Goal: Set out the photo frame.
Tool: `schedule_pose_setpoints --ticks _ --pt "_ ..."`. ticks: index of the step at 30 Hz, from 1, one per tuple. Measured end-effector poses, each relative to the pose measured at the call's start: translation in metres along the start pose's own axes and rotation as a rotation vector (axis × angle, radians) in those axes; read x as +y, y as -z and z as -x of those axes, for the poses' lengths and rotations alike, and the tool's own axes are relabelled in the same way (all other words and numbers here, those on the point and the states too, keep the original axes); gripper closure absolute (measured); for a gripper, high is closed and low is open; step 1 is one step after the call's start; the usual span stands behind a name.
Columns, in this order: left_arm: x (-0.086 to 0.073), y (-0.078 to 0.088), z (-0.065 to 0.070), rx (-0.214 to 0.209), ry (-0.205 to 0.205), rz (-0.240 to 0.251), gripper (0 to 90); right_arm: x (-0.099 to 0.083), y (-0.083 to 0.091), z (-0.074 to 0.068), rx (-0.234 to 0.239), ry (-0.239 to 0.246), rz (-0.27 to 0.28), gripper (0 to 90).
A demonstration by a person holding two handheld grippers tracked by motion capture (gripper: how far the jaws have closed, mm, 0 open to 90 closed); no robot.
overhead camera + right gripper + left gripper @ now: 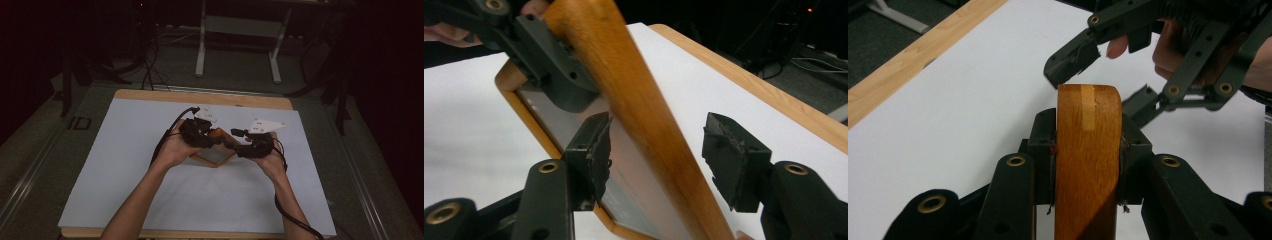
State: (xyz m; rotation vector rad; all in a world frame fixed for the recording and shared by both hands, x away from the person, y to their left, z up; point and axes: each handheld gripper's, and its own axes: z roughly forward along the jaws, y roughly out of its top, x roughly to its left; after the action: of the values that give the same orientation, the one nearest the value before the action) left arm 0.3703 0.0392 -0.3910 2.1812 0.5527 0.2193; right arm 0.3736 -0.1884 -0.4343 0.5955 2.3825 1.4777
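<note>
A wooden frame [215,157] with a grey panel [566,117] is held tilted above the white sheet at the table's middle. My left gripper [212,135] is shut on one wooden side of the frame [1088,150], with both pads pressed against its faces. My right gripper [239,142] stands open around the frame's rounded edge [644,125]; its right pad [729,160] is clearly apart from the wood. In the left gripper view the right gripper [1108,82] hovers just beyond the frame's top end. The left gripper [549,65] clamps the frame's far corner in the right gripper view.
A white sheet [150,170] covers the wooden table [200,96]. A white stand [237,30] and dark cables [150,65] lie on the floor beyond the far edge. Both forearms come in from the near edge.
</note>
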Motion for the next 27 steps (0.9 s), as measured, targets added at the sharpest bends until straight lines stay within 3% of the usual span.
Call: schedule_pose_setpoints --ticks 3,12,18,27 --pt "0.0 0.0 -0.001 -0.009 -0.001 0.003 68.1 0.0 -0.002 -0.001 0.008 0.009 0.0 45.4" --pt "0.001 0.0 -0.003 -0.062 -0.068 -0.015 68.1 0.001 -0.007 -0.004 0.053 0.067 -0.016 42.6" --pt "0.001 -0.002 -0.007 -0.073 -0.033 0.0 66.1 0.0 -0.006 -0.003 0.045 0.073 -0.019 47.0" --pt "-0.002 -0.002 -0.013 -0.084 0.019 0.023 50.1 0.0 0.002 -0.004 0.062 0.103 -0.041 64.2"
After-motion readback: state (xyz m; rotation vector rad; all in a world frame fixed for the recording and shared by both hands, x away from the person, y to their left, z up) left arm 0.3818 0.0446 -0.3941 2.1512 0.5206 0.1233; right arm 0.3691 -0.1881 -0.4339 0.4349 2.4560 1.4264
